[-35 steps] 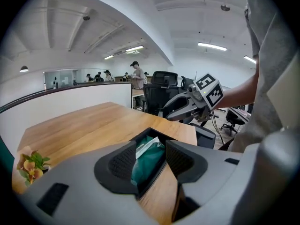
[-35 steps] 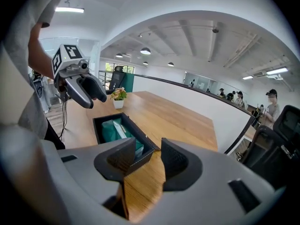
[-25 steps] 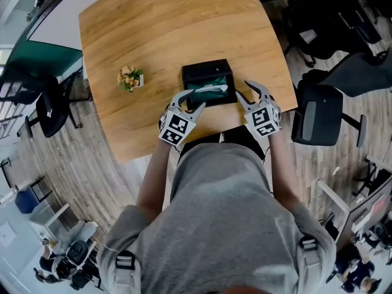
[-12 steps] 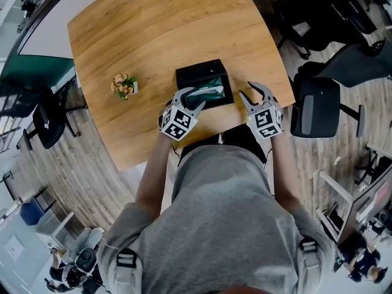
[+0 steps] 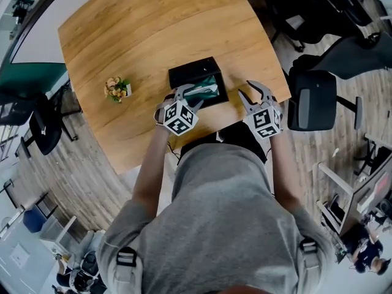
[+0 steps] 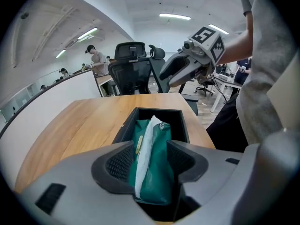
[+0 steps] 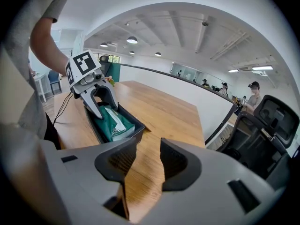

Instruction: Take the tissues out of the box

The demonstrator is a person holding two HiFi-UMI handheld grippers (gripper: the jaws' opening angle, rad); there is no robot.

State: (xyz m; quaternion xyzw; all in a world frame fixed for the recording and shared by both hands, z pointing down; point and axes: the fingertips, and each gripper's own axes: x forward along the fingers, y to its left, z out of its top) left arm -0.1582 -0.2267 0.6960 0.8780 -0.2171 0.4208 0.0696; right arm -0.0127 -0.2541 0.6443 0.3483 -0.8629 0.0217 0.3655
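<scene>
Office room, wood-plank floor, desks and seated people far off at the edges

Table: light wood, rounded corners, seen from above; the person in a grey shirt stands at its 6 o'clock edge.

Box: black, open-topped, oblong, on the table near the 6 o'clock edge, slightly skewed to it.

Tissue pack: dark green soft wrapper with a white sheet standing out of its top slit. It lies lengthwise inside the box and fills most of it. Its near end looks raised above the box rim in the left gripper view, though the jaws cover the underside.

Left gripper: over the box's 6 o'clock end, marker cube toward the person. In its own view both pads are clamped against the long sides of the tissue pack, which fills the gap between them.

Right gripper: at 3 o'clock from the box, apart from it, held over the table's corner. Jaws stand apart with only bare table wood between them; it holds nothing.

Potted plant: small, pale flowers, on the table at 9 o'clock from the box, well apart.

Office chair: black, on the floor at 3 o'clock from the right gripper, beside the table's edge
</scene>
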